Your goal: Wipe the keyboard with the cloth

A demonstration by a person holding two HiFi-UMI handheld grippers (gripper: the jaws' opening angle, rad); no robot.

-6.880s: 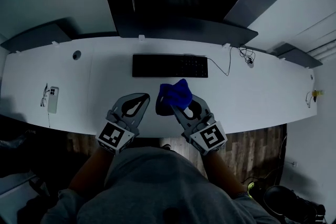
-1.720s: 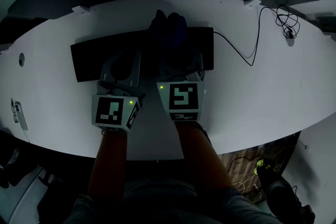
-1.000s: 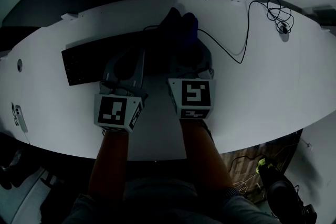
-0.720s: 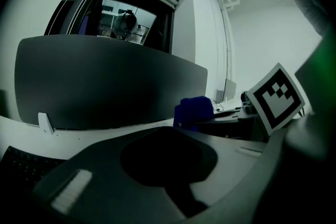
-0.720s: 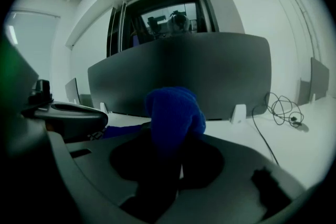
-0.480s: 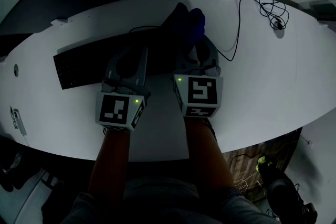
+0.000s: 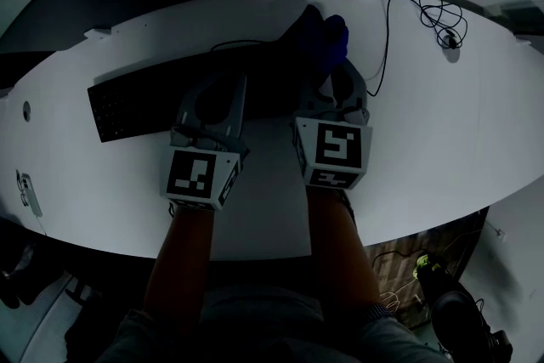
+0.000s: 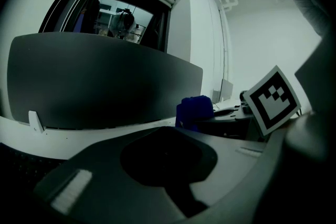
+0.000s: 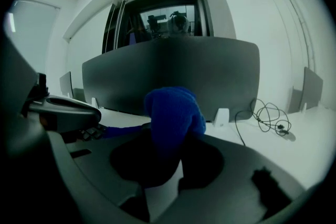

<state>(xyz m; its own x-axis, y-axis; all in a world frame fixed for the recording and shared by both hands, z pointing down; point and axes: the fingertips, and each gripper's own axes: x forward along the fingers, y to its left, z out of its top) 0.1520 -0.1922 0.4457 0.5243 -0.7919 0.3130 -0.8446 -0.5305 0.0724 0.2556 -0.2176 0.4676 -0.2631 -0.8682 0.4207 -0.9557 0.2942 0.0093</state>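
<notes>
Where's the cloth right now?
Head view, right of centre: the blue cloth is clamped in the right gripper, at the right end of the keyboard.

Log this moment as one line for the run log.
right gripper: shut on blue cloth, at keyboard right end | left gripper: shut, empty, over keyboard middle

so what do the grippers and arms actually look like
Both the left gripper and right gripper are grey plastic, with curved jaws enclosing a teardrop-shaped opening. Each carries a white cube printed with black square markers. No cables show on them. The forearms are bare; the top is grey.
</notes>
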